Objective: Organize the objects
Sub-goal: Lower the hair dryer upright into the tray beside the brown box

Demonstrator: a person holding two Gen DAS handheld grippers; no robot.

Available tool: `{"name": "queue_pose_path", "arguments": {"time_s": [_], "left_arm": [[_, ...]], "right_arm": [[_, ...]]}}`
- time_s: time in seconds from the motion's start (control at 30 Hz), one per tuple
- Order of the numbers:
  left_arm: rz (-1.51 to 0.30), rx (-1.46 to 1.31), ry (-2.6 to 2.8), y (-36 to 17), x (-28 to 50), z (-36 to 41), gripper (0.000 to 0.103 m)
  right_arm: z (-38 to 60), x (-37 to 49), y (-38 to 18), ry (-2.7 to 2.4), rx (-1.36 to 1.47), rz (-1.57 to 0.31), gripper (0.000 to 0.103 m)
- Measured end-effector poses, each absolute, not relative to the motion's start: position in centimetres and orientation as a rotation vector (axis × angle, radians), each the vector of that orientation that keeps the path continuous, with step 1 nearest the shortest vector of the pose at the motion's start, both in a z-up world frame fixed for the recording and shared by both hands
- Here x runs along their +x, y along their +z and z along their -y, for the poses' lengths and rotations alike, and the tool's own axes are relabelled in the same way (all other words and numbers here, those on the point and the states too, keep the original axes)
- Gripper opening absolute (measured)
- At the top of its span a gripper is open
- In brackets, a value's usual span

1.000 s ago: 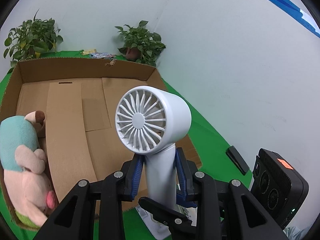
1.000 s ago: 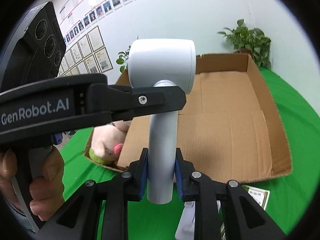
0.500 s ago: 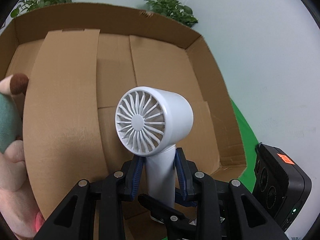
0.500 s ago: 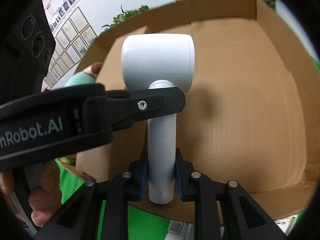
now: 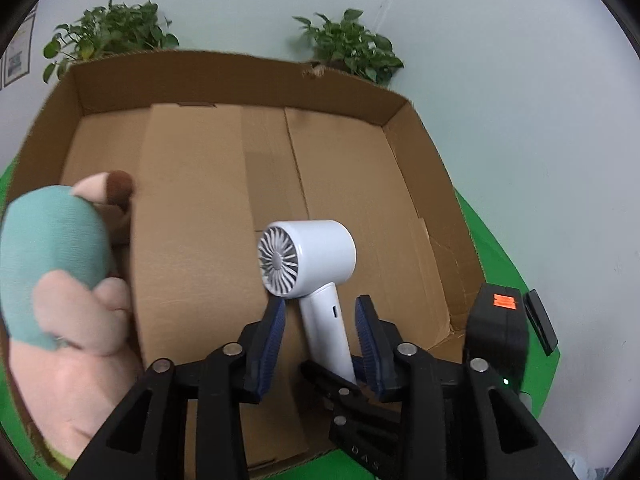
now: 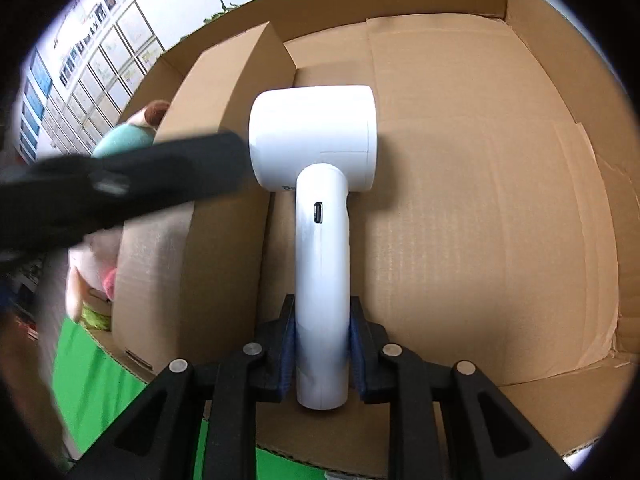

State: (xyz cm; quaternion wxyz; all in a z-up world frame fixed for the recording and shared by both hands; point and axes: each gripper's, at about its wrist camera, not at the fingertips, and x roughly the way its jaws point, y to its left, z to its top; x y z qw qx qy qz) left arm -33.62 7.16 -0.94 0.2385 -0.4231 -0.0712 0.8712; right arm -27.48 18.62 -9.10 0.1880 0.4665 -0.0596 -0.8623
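A white handheld fan [image 5: 310, 268] with a round grille head is inside the open cardboard box [image 5: 416, 184]. My left gripper [image 5: 320, 324] is open, its blue pads apart on either side of the fan's handle without touching it. My right gripper [image 6: 322, 344] is shut on the fan's handle [image 6: 322, 280] low down and holds the fan over the box floor. The left gripper's black finger [image 6: 132, 180] shows blurred at the left of the right wrist view.
A plush toy [image 5: 56, 280] in teal and pink lies in the box's left part, next to a raised cardboard flap [image 5: 192, 240]. Two potted plants [image 5: 352, 46] stand behind the box. Green cloth [image 5: 500, 264] covers the table around it.
My left gripper has opened, let go of the fan handle and drawn back. The right gripper keeps the fan and has carried it down into the box.
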Motion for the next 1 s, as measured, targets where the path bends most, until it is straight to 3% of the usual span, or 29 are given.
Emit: {"name": "queue_pose_path", "arguments": {"time_s": [0.17, 0.3, 0.43, 0.7, 0.8, 0.83, 0.9, 0.93, 0.97, 1.0], "left_arm": [[0.178, -1.144, 2.472, -0.6, -33.2, -4.3, 0.038], [0.192, -1.16, 2.472, -1.5, -33.0, -3.3, 0.038], [0.212, -1.157, 2.465, -1.9, -32.7, -2.9, 0.038], [0.199, -1.145, 2.483, -1.9, -30.8, -2.6, 0.038], [0.188, -1.115, 2.521, -1.6, -29.9, -2.3, 0.043], [0.182, -1.1, 2.533, -1.3, -29.5, -2.1, 0.044], [0.134, -1.029, 2.596, -0.4, -28.2, -2.1, 0.049], [0.089, -0.958, 2.651, 0.4, -27.1, -2.2, 0.058], [0.052, -0.892, 2.696, 1.0, -26.1, -2.3, 0.074], [0.008, -0.772, 2.778, 2.0, -24.3, -2.4, 0.083]], "right_arm": [[-17.5, -27.1, -9.2, -2.472, 1.305, 0.065, 0.023], [-16.4, -26.5, -9.2, -2.494, 1.285, -0.038, 0.031], [-17.2, -26.1, -8.9, -2.481, 1.257, 0.009, 0.035], [-18.0, -25.2, -9.4, -2.424, 1.295, 0.061, 0.03], [-18.7, -24.9, -8.9, -2.446, 1.251, 0.071, 0.03], [-19.1, -24.4, -8.4, -2.472, 1.221, 0.059, 0.036], [-20.3, -23.1, -7.6, -2.488, 1.169, 0.053, 0.066], [-20.7, -22.6, -7.0, -2.501, 1.128, 0.047, 0.086], [-21.3, -21.6, -6.3, -2.534, 1.062, 0.043, 0.088], [-20.2, -21.5, -5.1, -2.584, 0.993, 0.035, 0.088]]}}
